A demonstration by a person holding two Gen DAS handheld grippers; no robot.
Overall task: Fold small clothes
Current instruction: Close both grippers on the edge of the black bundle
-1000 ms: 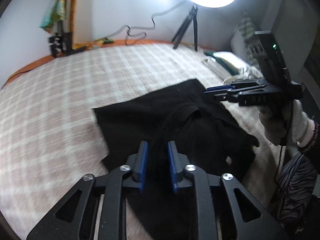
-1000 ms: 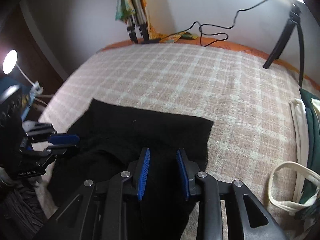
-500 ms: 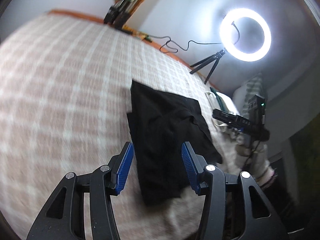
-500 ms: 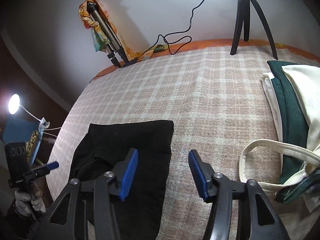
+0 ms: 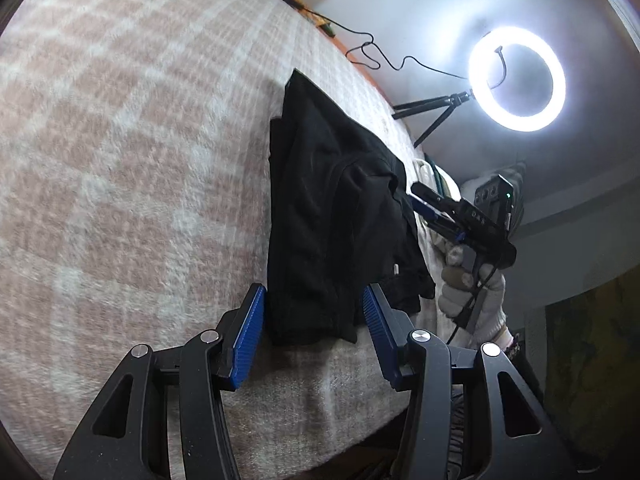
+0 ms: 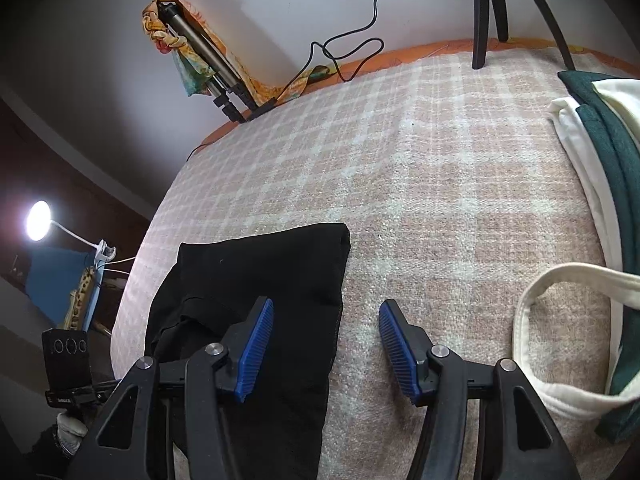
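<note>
A black garment (image 5: 332, 220) lies folded into a long narrow shape on the checked blanket (image 5: 120, 160), near the bed's front edge. My left gripper (image 5: 313, 300) hovers open over its near end. The blue pads (image 5: 250, 332) stand apart on either side and do not press the cloth. In the right wrist view the same black garment (image 6: 260, 280) sits at lower left. My right gripper (image 6: 326, 308) is open above its right edge, with nothing between its fingers. The right gripper (image 5: 424, 208), held in a gloved hand (image 5: 472, 292), also shows beyond the garment in the left wrist view.
Folded green and white clothes (image 6: 600, 152) and a white bag handle (image 6: 560, 280) lie at the right. A lit ring light (image 5: 516, 78) on a tripod stands at the back. A cable (image 6: 352, 44) and a folded stand (image 6: 200, 52) lie by the wall.
Both grippers went from nearly shut on the black cloth to open and drew back from it. The left one rolled. The garment now lies folded and narrower.
</note>
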